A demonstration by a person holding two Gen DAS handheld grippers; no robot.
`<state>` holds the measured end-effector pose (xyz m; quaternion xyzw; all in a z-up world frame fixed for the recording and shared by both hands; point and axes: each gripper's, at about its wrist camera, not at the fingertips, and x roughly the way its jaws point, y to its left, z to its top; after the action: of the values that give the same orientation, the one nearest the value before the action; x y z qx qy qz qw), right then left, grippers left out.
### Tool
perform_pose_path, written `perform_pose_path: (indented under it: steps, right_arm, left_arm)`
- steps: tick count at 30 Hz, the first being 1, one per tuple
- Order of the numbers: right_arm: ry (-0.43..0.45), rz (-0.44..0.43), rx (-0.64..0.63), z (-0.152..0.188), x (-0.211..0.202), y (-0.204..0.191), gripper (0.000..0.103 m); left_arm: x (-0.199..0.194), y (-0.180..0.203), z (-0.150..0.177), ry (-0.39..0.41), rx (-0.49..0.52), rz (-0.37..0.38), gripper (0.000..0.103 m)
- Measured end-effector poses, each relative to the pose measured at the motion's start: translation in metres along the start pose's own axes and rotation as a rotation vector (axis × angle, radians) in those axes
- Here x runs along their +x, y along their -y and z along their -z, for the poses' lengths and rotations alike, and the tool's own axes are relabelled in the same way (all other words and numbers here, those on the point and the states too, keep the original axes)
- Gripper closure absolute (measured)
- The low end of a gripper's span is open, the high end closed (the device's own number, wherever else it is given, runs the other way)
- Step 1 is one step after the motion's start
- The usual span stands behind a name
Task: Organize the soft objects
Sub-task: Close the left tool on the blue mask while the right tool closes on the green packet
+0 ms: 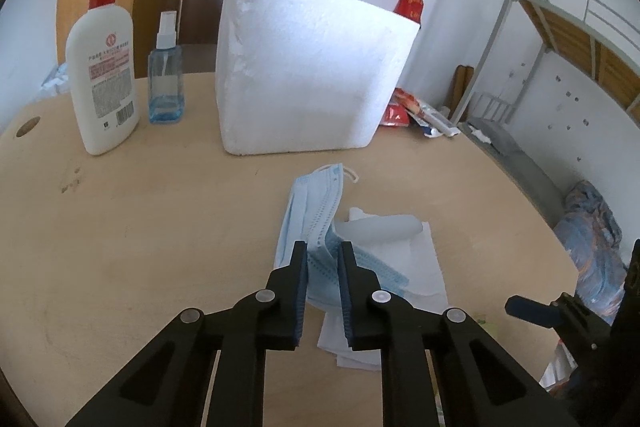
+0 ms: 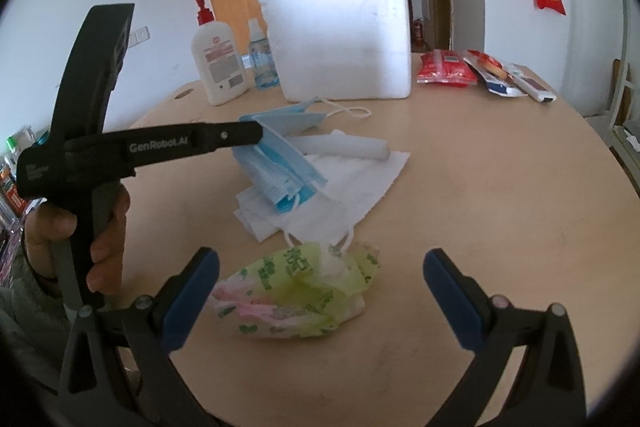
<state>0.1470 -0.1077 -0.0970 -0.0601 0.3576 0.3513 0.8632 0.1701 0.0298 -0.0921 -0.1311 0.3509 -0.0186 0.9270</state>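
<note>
My left gripper [image 1: 323, 255] is shut on a stack of blue face masks [image 1: 316, 223] and holds their edge just above the table; it also shows in the right wrist view [image 2: 260, 137], gripping the blue masks [image 2: 280, 167]. Under them lie white tissues [image 2: 352, 183], a white rolled cloth [image 2: 348, 145] and a white mask [image 2: 316, 223]. My right gripper [image 2: 320, 279] is open, its jaws either side of a green tissue pack [image 2: 296, 299] on the table. A white foam box [image 1: 308, 67] [image 2: 340, 39] stands behind.
A white lotion pump bottle [image 1: 104, 67] and a blue spray bottle [image 1: 165, 75] stand left of the box on the round wooden table [image 1: 140, 227]. Red packets [image 2: 444, 69] and small boxes [image 2: 516, 79] lie at the far right. A bunk bed [image 1: 560, 47] stands beyond.
</note>
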Motion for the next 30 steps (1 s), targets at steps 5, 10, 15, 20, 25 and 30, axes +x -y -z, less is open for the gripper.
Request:
perform_pose_path:
  steps: [5, 10, 15, 20, 25, 30]
  right_arm:
    - [-0.003, 0.032, -0.024, -0.002, -0.001, -0.005, 0.0]
    - [-0.02, 0.056, -0.048, -0.002, 0.001, -0.01, 0.009]
    - [-0.054, 0.044, -0.054, 0.002, 0.005, -0.012, 0.028]
    - [-0.06, 0.044, -0.055, 0.004, 0.003, -0.014, 0.031]
    - [-0.069, 0.056, -0.041, 0.006, 0.002, -0.015, 0.031]
    - [-0.078, 0.069, -0.035, 0.006, 0.003, -0.018, 0.031]
  left_arm:
    - [-0.006, 0.0, -0.001, 0.026, 0.002, 0.017, 0.091]
    - [-0.011, 0.002, -0.001, 0.042, 0.015, 0.024, 0.091]
    - [-0.017, 0.002, -0.003, 0.061, 0.015, 0.031, 0.091]
    - [-0.024, 0.001, -0.003, 0.081, 0.02, 0.032, 0.092]
    - [-0.034, 0.002, -0.004, 0.11, 0.024, 0.039, 0.093]
    - [-0.045, 0.003, -0.004, 0.139, 0.032, 0.041, 0.093]
